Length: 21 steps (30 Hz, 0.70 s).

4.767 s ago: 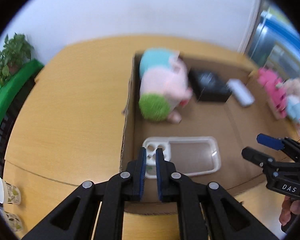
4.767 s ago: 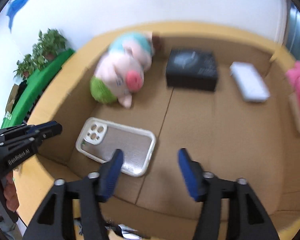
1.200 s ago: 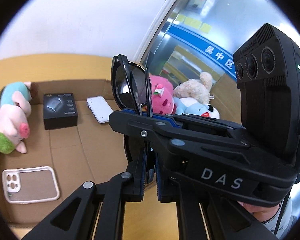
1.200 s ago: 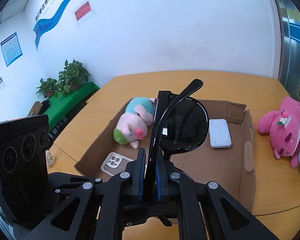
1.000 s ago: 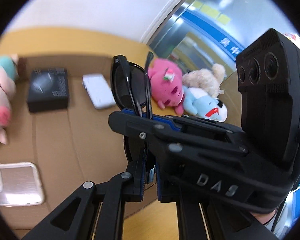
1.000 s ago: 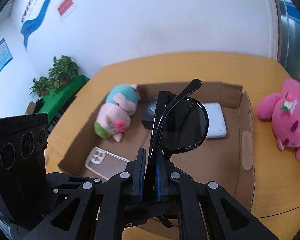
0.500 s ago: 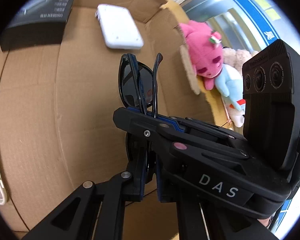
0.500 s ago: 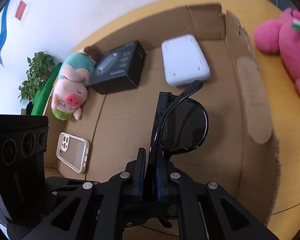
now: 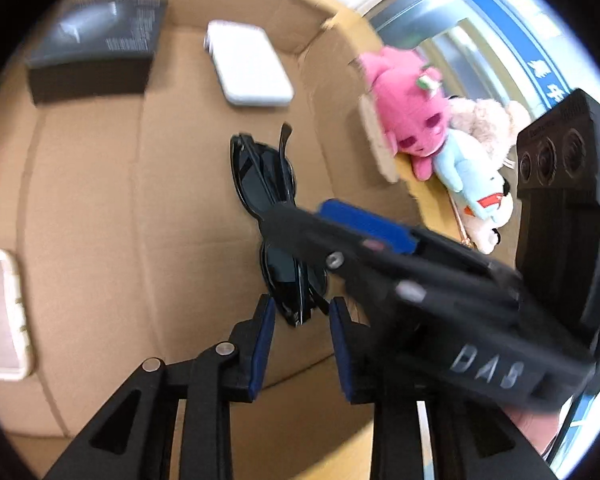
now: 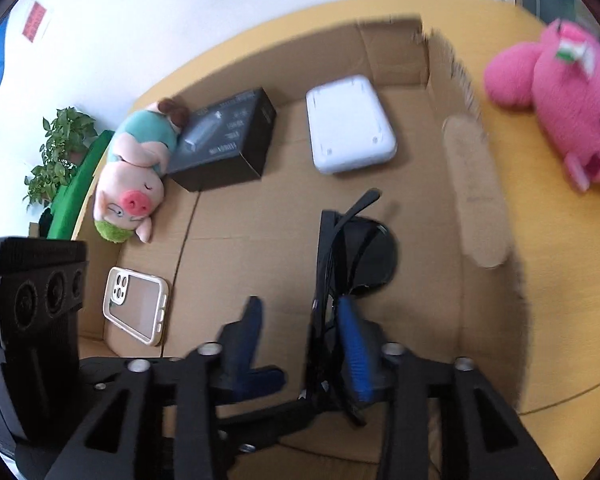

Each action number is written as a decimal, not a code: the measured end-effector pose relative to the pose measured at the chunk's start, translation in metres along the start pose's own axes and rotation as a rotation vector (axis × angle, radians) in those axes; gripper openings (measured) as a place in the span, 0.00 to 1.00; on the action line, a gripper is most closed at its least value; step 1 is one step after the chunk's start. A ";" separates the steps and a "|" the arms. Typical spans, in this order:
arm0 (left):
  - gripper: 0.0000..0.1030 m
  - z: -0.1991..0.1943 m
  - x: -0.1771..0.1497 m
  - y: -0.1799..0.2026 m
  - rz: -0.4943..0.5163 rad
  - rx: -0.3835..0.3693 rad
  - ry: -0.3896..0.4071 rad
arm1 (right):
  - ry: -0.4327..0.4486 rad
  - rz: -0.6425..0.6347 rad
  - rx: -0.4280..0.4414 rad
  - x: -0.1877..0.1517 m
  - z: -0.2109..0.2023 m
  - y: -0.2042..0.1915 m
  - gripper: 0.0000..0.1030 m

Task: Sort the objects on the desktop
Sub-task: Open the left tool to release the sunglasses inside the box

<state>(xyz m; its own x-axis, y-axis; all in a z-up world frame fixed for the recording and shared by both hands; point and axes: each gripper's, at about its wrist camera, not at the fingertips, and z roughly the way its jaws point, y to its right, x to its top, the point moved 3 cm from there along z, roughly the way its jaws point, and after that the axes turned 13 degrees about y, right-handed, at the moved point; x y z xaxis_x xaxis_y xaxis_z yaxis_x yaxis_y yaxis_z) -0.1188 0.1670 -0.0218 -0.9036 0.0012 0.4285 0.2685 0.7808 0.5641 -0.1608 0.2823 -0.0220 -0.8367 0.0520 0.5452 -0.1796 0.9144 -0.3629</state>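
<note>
The cardboard box [image 10: 476, 208] on the desk [image 10: 556, 264] already holds a black box [image 10: 228, 140], white case [image 10: 350, 124] and pig plush [image 10: 134, 184]; the folded sunglasses [image 9: 268, 184] lie edge-up on its floor. Both the left gripper [image 9: 302, 344] and right gripper [image 10: 296, 332] have jaws spread, straddling them, so a careless withdrawal could snag a temple and drag or tip them

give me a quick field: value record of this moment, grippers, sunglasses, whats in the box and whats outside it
left gripper: open, fingers either side of the sunglasses' near end
right gripper: open
sunglasses: folded, black, in the cardboard box
also in box: pig plush, black box, white case, phone case
outside box: pink plush, more plush toys on the wooden table
</note>
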 end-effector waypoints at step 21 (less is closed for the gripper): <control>0.63 -0.177 -0.053 -0.097 0.235 0.523 0.687 | 0.525 -0.266 -0.158 -0.085 -0.092 -0.078 0.99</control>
<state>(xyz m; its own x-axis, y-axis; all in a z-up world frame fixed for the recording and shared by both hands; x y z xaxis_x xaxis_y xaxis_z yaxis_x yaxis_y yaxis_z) -0.0379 -0.0198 0.0260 -0.3999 -0.0463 0.9154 0.0831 0.9928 0.0865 -0.0276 0.2432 0.0299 -0.3998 -0.0321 0.9160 -0.2348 0.9696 -0.0685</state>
